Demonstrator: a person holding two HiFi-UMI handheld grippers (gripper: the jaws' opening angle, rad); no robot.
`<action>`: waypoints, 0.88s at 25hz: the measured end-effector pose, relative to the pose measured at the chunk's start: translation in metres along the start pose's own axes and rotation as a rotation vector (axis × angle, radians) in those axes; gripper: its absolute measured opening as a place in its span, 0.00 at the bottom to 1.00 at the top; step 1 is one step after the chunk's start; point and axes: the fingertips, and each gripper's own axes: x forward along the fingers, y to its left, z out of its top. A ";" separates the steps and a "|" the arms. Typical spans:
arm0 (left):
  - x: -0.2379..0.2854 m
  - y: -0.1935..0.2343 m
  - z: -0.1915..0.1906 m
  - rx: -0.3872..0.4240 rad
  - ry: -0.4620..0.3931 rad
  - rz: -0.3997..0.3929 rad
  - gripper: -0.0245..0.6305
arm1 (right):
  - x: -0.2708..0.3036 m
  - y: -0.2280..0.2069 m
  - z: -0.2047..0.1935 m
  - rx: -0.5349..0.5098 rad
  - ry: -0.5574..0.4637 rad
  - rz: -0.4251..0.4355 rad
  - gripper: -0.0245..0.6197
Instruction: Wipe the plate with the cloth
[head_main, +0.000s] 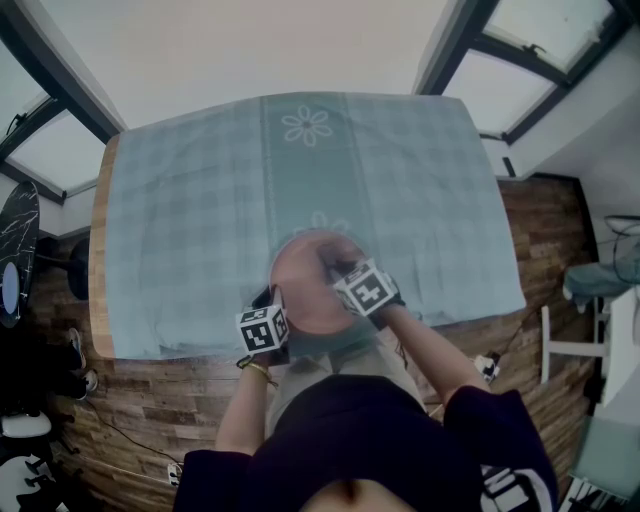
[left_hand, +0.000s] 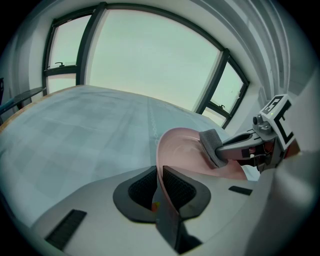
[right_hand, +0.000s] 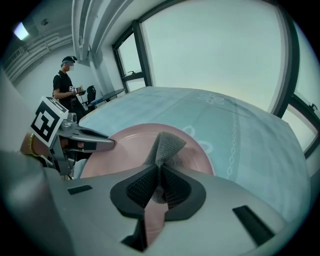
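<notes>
Wipe step is in hand. Left gripper (left_hand: 159, 184): jaws narrow, clamped on the near rim of the round pink plate (left_hand: 182, 147), which is over the teal checked tablecloth (head_main: 190, 210). Can't tell if it's resting on it. Right gripper (right_hand: 159, 181): jaws nearly together, pinching the bunched grey mesh cloth (right_hand: 165, 142), and the cloth end touches the plate's face. Next, I'd judge: sweep the cloth over the unwiped face and keep the left grip firm so the plate doesn't twist.
</notes>
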 end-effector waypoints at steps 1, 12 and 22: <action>0.000 0.000 0.000 -0.001 0.000 0.000 0.11 | 0.001 -0.005 -0.002 -0.004 0.010 -0.013 0.09; 0.001 0.000 0.000 -0.003 0.002 -0.003 0.11 | 0.010 -0.033 -0.016 -0.029 0.114 -0.097 0.09; 0.001 0.000 0.000 -0.002 0.002 -0.002 0.11 | 0.014 -0.022 -0.016 -0.116 0.168 -0.106 0.09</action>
